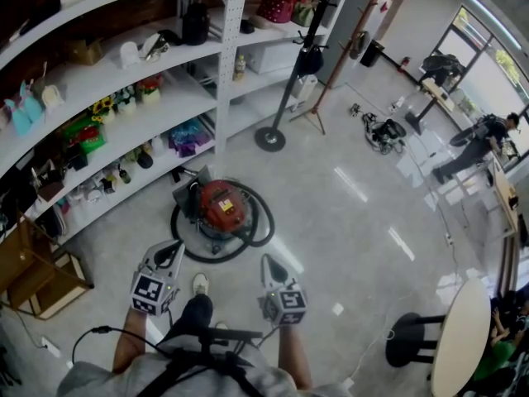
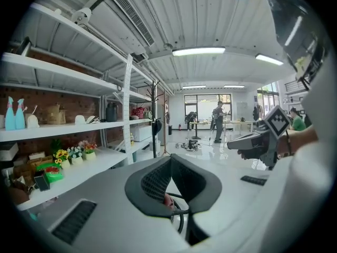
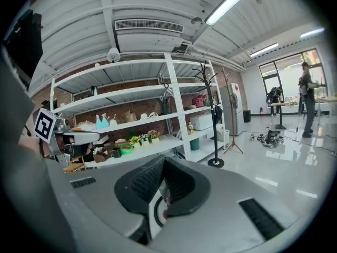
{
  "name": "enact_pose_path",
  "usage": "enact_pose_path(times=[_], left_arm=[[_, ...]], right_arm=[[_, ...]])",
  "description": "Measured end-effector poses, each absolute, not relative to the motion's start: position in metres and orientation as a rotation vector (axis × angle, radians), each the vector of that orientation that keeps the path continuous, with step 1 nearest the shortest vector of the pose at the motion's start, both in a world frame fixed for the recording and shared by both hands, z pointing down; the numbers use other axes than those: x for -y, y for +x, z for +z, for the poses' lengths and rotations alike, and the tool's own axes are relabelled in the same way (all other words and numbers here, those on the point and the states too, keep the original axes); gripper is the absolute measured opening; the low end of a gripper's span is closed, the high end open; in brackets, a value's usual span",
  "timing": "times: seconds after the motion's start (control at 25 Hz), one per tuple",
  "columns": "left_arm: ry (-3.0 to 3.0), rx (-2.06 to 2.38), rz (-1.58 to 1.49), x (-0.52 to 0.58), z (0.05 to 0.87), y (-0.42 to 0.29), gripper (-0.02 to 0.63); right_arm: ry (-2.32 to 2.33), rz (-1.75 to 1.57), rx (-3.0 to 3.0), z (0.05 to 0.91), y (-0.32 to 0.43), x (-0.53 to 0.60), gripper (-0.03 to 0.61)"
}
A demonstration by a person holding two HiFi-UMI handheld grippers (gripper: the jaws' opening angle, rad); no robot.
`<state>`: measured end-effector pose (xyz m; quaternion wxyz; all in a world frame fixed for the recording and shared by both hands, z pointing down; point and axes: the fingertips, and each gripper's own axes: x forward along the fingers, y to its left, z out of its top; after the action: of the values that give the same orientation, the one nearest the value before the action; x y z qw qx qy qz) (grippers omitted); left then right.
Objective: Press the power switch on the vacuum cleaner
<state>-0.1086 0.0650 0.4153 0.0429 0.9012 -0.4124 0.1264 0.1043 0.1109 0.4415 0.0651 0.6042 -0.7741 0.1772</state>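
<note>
Ahead, vac (image 1: 221, 207) ringed by hose (image 1: 207, 260), shelves (image 1: 99, 77) left, coat stand (image 1: 289, 85) behind.

The vacuum cleaner (image 1: 221, 207) stands on the floor (image 1: 355, 222), just before the shelving unit (image 1: 124, 110) that runs along the floor's left edge. Its hose (image 1: 192, 253) lies coiled around it. On its near side the left gripper (image 1: 175, 246) hangs over the hose's near loop, and the right gripper (image 1: 269, 261) is just outside that loop, to the right. A shoe (image 1: 200, 284) is between them. Behind the vacuum cleaner a coat stand (image 1: 270, 138) rests near the shelving's upright, with a tripod stand (image 1: 312, 116) to its right. A stool (image 1: 409, 339) sits left of a round table (image 1: 456, 341) at the near right corner. A wooden crate (image 1: 37, 271) sits at the near left.
</note>
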Motion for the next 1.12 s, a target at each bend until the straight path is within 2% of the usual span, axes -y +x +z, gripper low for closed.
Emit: enact_pose_path(times=[1.12], left_arm=[[2.816, 1.105, 0.488, 0.118, 0.433, -0.134, 0.006]], right_arm=[[1.875, 0.588, 2.241, 0.447, 0.076, 0.052, 0.012]])
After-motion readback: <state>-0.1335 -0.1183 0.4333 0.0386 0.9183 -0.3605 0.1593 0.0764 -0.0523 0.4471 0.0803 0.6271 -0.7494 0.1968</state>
